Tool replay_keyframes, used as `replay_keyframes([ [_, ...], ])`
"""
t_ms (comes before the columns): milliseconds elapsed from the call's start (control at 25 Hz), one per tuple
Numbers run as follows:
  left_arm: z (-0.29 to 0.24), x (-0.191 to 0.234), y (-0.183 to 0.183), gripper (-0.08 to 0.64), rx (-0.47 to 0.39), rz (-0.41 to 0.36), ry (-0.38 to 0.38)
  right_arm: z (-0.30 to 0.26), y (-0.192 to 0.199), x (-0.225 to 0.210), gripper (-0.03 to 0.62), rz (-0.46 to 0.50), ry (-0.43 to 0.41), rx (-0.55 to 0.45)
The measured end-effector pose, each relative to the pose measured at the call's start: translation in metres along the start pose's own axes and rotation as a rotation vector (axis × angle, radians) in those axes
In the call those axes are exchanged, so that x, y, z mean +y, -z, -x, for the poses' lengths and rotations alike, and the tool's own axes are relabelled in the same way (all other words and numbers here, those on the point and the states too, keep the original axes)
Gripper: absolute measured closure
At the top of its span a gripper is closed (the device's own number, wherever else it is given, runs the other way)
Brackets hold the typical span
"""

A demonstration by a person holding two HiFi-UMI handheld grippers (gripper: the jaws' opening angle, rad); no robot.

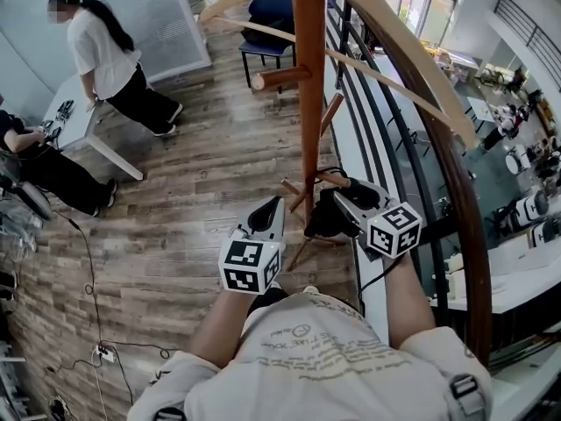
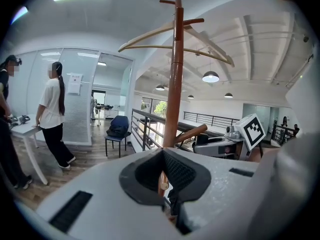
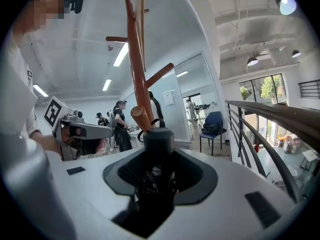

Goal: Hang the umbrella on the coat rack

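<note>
The wooden coat rack (image 1: 308, 77) stands right in front of me, its pole (image 2: 175, 79) rising with angled pegs. My right gripper (image 1: 340, 205) is shut on a black folded umbrella (image 1: 324, 219), held low beside the pole. In the right gripper view the umbrella's round black handle (image 3: 159, 140) sticks up between the jaws of the right gripper (image 3: 159, 171), with its strap loop (image 3: 150, 126) at the tip of a lower peg (image 3: 140, 115); whether the loop is over the peg I cannot tell. My left gripper (image 1: 275, 203) hangs shut and empty just left of the pole.
A black metal railing (image 1: 412, 156) with a wooden handrail curves along the right, with a drop behind it. Wooden hangers (image 2: 150, 36) hang at the rack's top. Two people stand at a white table (image 1: 83, 117) far left; a blue chair (image 1: 267, 24) is behind the rack.
</note>
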State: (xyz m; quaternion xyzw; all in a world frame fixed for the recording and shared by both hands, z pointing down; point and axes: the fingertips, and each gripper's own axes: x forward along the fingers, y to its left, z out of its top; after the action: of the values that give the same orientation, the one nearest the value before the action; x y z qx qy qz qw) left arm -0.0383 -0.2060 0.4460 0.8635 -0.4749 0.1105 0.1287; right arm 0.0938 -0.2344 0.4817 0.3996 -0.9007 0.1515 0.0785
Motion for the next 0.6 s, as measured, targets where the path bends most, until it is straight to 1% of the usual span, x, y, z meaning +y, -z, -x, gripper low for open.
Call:
replay_keyframes([
  [360, 0.008, 0.011, 0.004, 0.556, 0.009, -0.009, -0.037, -0.033, 0.048, -0.003, 0.434, -0.016, 0.048, 0.112],
  [600, 0.011, 0.014, 0.007, 0.556, 0.014, -0.013, -0.048, -0.044, 0.072, 0.001, 0.434, -0.01, 0.064, 0.158],
])
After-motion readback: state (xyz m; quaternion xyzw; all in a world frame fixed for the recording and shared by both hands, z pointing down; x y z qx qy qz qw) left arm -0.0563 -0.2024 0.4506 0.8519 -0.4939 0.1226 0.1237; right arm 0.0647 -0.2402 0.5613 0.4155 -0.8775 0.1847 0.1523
